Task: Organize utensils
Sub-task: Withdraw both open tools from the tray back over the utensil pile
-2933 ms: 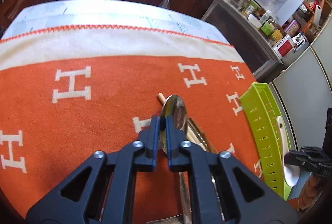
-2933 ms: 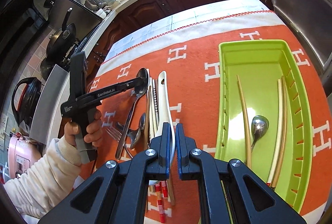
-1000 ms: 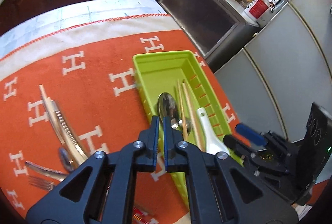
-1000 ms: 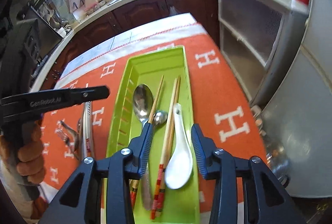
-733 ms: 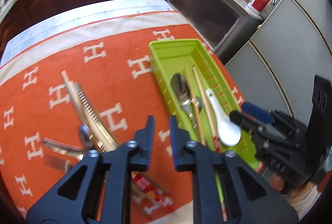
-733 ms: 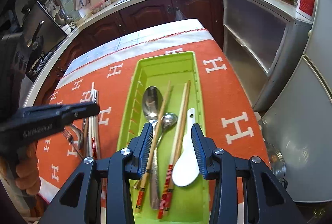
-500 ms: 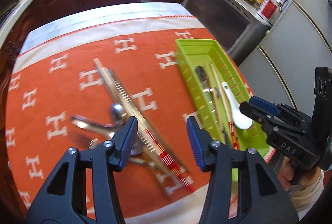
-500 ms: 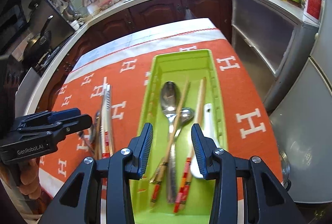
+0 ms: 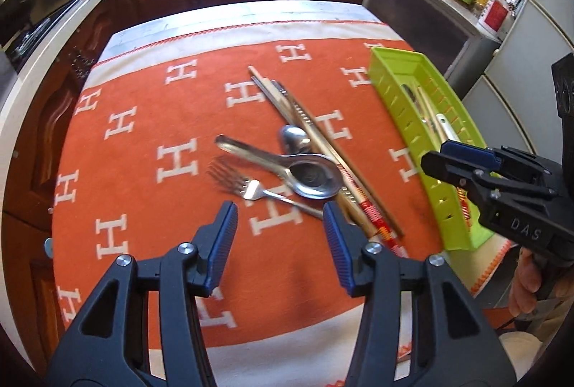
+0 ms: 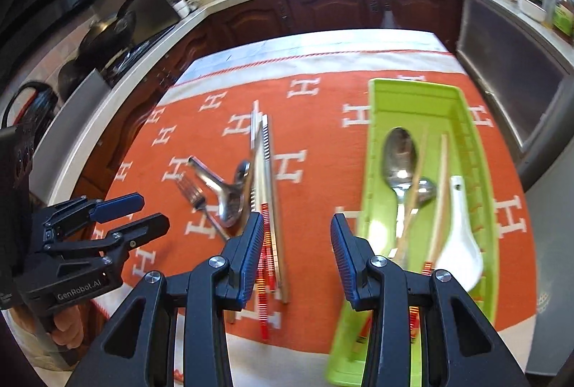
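Bright daylight, motion blur (fisheye-warped edges)

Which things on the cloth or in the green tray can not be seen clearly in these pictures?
- Chopsticks: near ends behind the right gripper in the right wrist view.
- Green tray: contents mostly hidden by its wall in the left wrist view.
- Fork: tines blurred there.
- Small spoon: handle under chopsticks in the tray.

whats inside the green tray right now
The green plastic tray holds a large metal spoon, a smaller metal spoon, a white ceramic spoon and wooden chopsticks. The right gripper covers its near end.
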The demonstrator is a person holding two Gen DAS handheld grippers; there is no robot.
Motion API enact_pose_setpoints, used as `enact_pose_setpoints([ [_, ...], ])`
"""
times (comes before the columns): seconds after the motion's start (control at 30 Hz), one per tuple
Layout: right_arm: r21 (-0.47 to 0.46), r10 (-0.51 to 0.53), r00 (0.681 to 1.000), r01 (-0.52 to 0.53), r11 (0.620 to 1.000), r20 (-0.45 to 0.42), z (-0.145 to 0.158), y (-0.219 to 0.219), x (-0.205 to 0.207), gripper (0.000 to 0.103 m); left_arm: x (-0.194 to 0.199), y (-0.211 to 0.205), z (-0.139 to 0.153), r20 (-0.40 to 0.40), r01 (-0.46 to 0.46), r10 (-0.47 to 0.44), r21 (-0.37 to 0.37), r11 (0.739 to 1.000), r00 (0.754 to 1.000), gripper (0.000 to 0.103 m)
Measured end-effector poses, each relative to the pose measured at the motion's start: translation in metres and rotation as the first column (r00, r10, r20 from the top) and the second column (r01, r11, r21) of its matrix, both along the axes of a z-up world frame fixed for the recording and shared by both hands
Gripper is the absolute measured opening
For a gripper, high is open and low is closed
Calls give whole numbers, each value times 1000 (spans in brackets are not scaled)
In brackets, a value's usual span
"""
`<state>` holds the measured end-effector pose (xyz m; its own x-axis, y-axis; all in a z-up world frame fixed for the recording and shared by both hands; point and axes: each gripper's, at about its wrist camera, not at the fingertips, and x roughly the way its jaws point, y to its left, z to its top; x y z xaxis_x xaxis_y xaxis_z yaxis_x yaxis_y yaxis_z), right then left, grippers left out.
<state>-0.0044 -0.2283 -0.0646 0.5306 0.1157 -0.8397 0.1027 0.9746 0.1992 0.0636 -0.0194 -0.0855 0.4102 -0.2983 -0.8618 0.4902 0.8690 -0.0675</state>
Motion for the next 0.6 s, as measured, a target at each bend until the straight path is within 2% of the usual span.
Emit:
enact_pose_setpoints([
  [0.17,-11,62,998,-62,998,-29,-14,28,12,39,6,12,-9,-1,-45,45,17,999,999,46],
  [0.3,-31,135,989,-137,990,-53,-30,51,22,38,16,21,-23,-34,-83,84,38,996,996,46],
  [0.4,-21,185,980,-187,982,-78,-44,63,26,30,21,28,-31,-63,-108,110,33,994,992,46],
  [0.6,33,212,966,-210,977,-149,-71,70,37,16,27,40,-39,-89,-141,141,11,990,986,46],
])
